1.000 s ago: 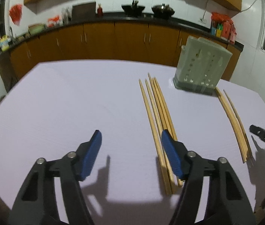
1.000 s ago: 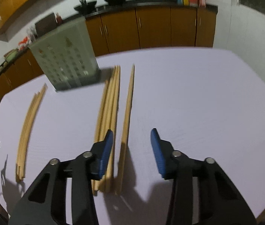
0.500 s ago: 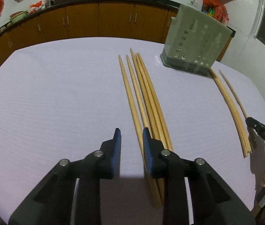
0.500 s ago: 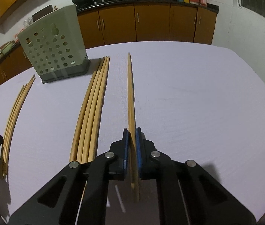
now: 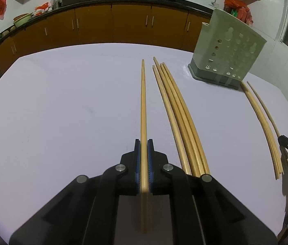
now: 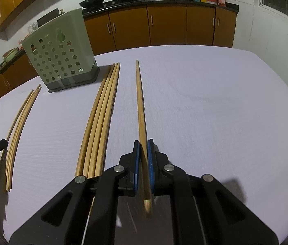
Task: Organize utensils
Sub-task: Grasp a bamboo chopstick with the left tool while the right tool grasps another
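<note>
Since a second ago, both tools closed from wide apart. We noted the left tool (image 5: 143, 143) clenched on a single chopstick (image 5: 143, 106), its blue pads (image 5: 137, 161) pressing either side, where earlier it straddled bare worktop (image 5: 62, 112) beside the bundle (image 5: 176, 112). Right tool (image 6: 143, 143) likewise gripped a lone chopstick (image 6: 140, 106), lying apart from the neighbouring four sticks (image 6: 101, 118). Perforated grey-green holder (image 6: 60, 55) stood upright at the far side of the worktop, a further stick cluster (image 6: 19, 122) beyond it.
</note>
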`<state>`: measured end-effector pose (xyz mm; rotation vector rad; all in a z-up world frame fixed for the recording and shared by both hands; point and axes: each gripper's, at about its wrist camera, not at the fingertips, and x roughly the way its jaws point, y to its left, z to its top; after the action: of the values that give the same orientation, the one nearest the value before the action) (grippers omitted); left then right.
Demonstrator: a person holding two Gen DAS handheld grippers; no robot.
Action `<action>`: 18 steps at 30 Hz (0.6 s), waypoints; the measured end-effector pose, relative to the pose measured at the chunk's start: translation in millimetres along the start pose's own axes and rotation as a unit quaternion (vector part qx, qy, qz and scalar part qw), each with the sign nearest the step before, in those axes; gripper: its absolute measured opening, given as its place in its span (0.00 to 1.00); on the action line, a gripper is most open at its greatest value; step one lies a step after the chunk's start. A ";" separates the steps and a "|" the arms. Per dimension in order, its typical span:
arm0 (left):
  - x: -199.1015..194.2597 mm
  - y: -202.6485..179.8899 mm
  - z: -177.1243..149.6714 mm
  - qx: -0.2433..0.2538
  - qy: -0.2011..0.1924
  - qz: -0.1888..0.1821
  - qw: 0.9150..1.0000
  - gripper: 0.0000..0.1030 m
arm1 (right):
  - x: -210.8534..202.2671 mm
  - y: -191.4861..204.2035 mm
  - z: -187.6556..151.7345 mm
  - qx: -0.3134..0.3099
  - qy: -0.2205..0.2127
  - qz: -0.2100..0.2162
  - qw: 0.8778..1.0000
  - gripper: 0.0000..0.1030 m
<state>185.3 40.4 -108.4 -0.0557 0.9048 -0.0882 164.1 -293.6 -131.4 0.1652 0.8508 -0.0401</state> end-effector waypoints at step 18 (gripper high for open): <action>-60.6 7.0 22.4 0.017 -0.075 -0.014 0.997 0.07 | -50.9 -3.8 24.2 -0.004 -0.079 0.008 0.997 0.08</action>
<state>166.0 53.7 -47.7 -0.0422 0.7517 -0.1235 148.1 -302.8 -78.0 0.1589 0.6913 -0.0351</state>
